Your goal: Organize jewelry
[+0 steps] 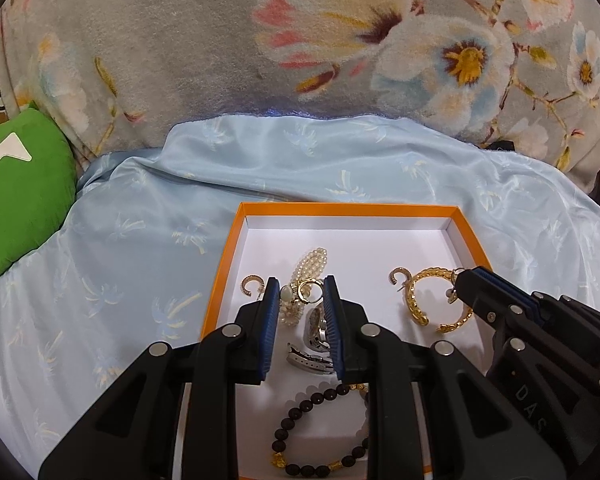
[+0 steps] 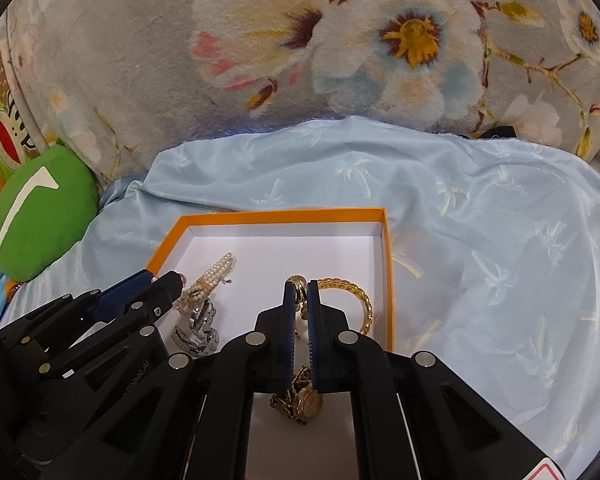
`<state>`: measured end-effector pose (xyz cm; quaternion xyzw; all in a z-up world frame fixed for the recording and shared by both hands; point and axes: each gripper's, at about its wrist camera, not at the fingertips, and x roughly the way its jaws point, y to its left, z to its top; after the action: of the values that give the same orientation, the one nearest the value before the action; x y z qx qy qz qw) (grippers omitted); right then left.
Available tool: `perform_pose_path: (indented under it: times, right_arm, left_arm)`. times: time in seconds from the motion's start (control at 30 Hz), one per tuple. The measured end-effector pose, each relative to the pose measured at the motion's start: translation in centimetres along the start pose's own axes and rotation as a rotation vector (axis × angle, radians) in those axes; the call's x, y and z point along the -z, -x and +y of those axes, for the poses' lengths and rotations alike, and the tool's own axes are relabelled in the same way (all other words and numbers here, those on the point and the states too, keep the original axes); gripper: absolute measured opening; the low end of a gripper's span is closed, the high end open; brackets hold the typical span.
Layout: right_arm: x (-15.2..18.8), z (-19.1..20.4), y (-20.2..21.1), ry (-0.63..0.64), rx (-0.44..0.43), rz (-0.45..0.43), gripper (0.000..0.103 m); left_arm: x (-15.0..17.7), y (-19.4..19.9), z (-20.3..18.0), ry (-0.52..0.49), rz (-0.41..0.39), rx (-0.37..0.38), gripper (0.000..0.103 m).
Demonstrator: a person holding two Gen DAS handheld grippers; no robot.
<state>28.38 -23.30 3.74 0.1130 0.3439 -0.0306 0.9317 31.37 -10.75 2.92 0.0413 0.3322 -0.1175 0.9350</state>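
Nearest my left camera, a dark round-beaded bracelet with gold charms (image 1: 320, 432) lies on the white floor of the shallow orange-rimmed cardboard box (image 1: 224, 268). Above it sits a silver metal link watch (image 1: 316, 344). My left gripper (image 1: 301, 296) is partly closed; a gold ring (image 1: 310, 289) sits between its blue pads, over the cream pearl strand bracelet (image 1: 310, 260), though I cannot tell if it is pinched. My right gripper (image 2: 301, 288) is clenched tight by the twisted gold open bangle (image 2: 360, 300); what it pinches, I cannot tell. Beyond lie pale blue satin bedding (image 1: 340, 160) and a green plush cushion (image 1: 24, 200).
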Motion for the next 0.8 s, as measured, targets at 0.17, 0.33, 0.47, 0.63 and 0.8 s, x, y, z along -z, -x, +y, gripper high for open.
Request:
perform_pose_path:
  times: [0.17,0.33,0.47,0.63,0.8]
  right_arm:
    - [0.14,0.06,-0.27,0.008,0.006,-0.003,0.011]
    - [0.13,0.15,-0.27,0.006,0.005,-0.003,0.012]
    - [0.12,0.21,-0.34,0.010,0.005,-0.001,0.012]
    - [0.13,0.21,-0.36,0.009,0.004,-0.002,0.012]
    - [0.16,0.23,-0.33,0.010,0.007,-0.003,0.012]
  left_arm:
    - [-0.01,-0.23,0.20,0.009,0.003,-0.004,0.023]
    - [0.04,-0.33,0.41,0.015,0.007,-0.011,0.028]
    - [0.08,-0.25,0.40,0.016,0.004,-0.014,0.029]
    - [0.04,-0.25,0.35,0.017,0.007,-0.014,0.029]
    - [0.02,-0.23,0.33,0.016,0.007,-0.015,0.029]
